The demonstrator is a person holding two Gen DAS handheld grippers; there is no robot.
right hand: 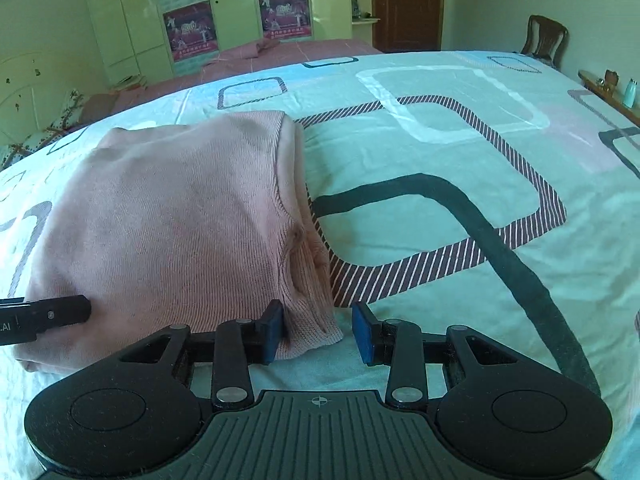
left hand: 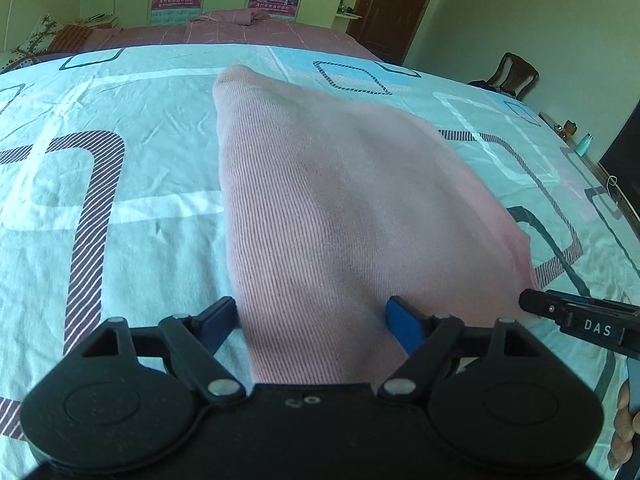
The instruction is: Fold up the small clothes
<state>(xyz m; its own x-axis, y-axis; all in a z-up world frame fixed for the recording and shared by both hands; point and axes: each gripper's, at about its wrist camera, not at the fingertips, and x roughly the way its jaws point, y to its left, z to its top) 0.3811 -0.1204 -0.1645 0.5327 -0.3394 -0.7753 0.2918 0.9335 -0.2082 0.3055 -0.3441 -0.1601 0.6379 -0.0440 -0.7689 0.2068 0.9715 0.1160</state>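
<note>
While the pink knit garment (right hand: 172,216) lies folded on the patterned bedsheet (right hand: 440,152), both grippers straddle its near edge; left gripper (left hand: 314,320) spread wide, right gripper (right hand: 318,332) parted over the corner, neither visibly pinching; close evenly before lifting.

Home bedroom. I'm working over a bed (right hand: 440,152) with a pale printed sheet, a second bed (right hand: 304,50) in pink cover behind it. Yellow-green wardrobe (right hand: 128,20) with posters (right hand: 190,30) stuck on the doors (calendar type, I think), brown wooden door (right hand: 406,4), wooden chair (right hand: 546,38) by the wall.
</note>
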